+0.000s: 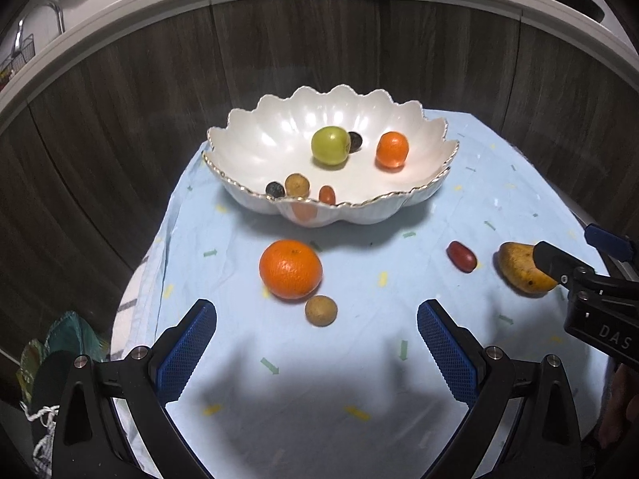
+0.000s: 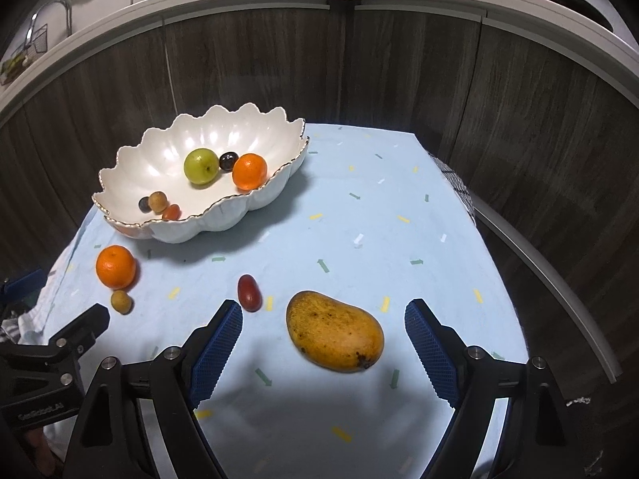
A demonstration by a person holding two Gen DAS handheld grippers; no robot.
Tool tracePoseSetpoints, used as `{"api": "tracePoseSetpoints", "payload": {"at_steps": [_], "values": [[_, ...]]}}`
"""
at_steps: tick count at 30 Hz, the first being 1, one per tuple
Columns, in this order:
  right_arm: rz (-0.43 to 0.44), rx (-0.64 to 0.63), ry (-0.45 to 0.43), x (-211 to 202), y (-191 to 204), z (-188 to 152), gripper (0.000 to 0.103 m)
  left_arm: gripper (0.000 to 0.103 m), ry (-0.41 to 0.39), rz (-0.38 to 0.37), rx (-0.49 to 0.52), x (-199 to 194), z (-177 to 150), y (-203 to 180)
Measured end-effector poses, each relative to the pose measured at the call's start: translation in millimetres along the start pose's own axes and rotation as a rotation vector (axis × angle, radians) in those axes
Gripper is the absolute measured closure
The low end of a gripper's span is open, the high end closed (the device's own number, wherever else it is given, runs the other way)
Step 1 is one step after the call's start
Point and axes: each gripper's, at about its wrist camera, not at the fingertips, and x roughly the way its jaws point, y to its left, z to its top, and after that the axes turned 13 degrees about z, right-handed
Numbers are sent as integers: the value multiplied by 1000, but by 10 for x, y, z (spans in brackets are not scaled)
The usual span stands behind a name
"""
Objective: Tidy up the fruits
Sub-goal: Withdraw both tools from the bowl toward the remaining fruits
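both grippers wide open, nothing held. left gripper (image 1: 316,339) hovers over the light blue cloth (image 1: 359,379), big orange (image 1: 290,268) and small brown fruit (image 1: 321,310) just ahead of its fingers, touching or nearly touching each other. right gripper (image 2: 323,343) has the yellow mango (image 2: 334,330) lying on the cloth between its blue pads (image 2: 217,349), pads not touching it. dark red oblong fruit (image 2: 249,292) sits just beside the right gripper's left fingertip. white scalloped bowl (image 1: 255,147) at the back of the cloth holds a green apple (image 1: 330,145), a small orange (image 1: 392,149) and a few small fruits.
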Motion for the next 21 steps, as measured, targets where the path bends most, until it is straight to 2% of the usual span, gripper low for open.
{"api": "tracePoseSetpoints", "payload": {"at_steps": [6, 11, 15, 21], "values": [[-16, -42, -28, 95, 56, -46, 19, 1, 13, 31, -24, 149, -63, 13], [-8, -36, -13, 212, 40, -90, 19, 2, -3, 46, -30, 211, -70, 1], [-10, -16, 3, 291, -14, -114, 19, 10, 16, 42, -9, 300, -92, -68], [-16, 2, 20, 385, -75, -136, 19, 14, 34, 35, -8, 381, -106, -104]]}}
